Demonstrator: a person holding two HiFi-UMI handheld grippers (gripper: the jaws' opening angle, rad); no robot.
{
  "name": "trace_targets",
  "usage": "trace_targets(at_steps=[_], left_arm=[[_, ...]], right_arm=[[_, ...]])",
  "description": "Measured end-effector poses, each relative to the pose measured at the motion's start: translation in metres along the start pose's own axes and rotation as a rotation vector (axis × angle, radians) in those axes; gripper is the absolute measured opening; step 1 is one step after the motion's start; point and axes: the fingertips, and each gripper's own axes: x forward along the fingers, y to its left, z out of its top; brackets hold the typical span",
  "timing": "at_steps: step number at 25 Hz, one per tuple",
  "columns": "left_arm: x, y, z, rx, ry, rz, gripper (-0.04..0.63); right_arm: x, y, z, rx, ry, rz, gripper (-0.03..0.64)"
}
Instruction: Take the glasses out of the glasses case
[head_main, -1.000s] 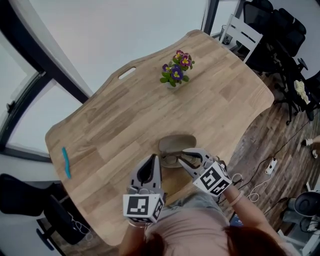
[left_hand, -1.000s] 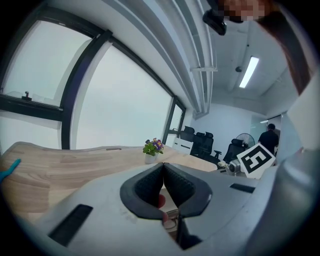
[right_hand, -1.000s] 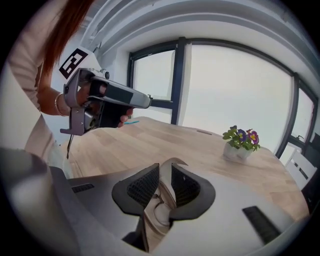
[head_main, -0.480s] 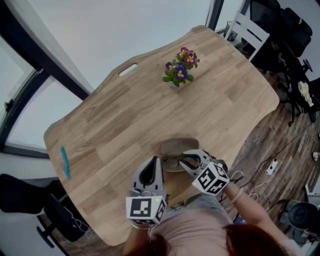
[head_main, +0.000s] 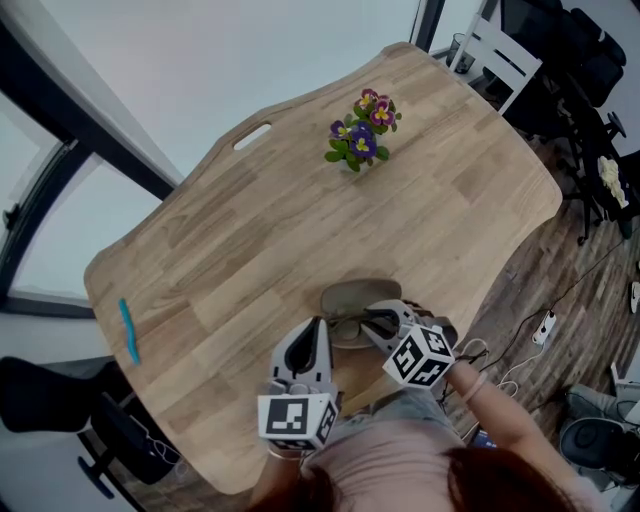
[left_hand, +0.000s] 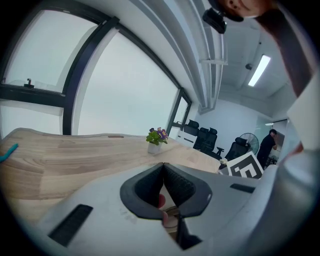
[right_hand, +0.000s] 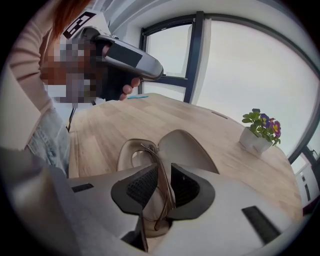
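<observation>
Clamped by the right gripper (right_hand: 164, 171), the glasses (right_hand: 150, 150) have barely been raised from the case (right_hand: 186, 145) at the table's (head_main: 250, 220) near edge; removal remains. The left gripper (left_hand: 163, 168) is closed, empty.

glasses case (head_main: 352, 297): grey-brown, oval clamshell, matt. open, both halves facing up, lid (right_hand: 186, 144) folded back flat behind the shallow base (right_hand: 129, 154). lies on the wooden table (head_main: 250, 230), near the edge closest to the person.

glasses (right_hand: 156, 156): thin brownish wire frame, clear lenses, folded. one end still over the case base, the rest running on edge between the jaws of the right gripper (right_hand: 162, 168), which close on the frame.
</observation>
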Motion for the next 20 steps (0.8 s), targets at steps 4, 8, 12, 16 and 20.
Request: trace_targets(at_steps=[4,8,12,16,20], left_arm=[[0.002,0.001,-0.003,-0.009,0.004,-0.003,0.002],[0.002,0.002,-0.006,-0.017,0.013,-0.002,0.002],[0.002,0.005,-0.007,-0.026,0.018,0.001,0.002],[0.003,0.006,-0.006,-0.031,0.018,-0.001,0.002],[0.003,0.007,-0.005,-0.033,0.014,-0.002,0.002]], right_arm=[[0.007,0.001,-0.004,-0.030,0.025,0.012,0.067],[0.014,0.003,-0.007,-0.076,0.058,0.027,0.067],[0.019,0.006,-0.009,-0.122,0.085,0.041,0.067],[0.026,0.008,-0.009,-0.159,0.105,0.048,0.059],[0.030,0.009,-0.009,-0.165,0.109,0.058,0.041]])
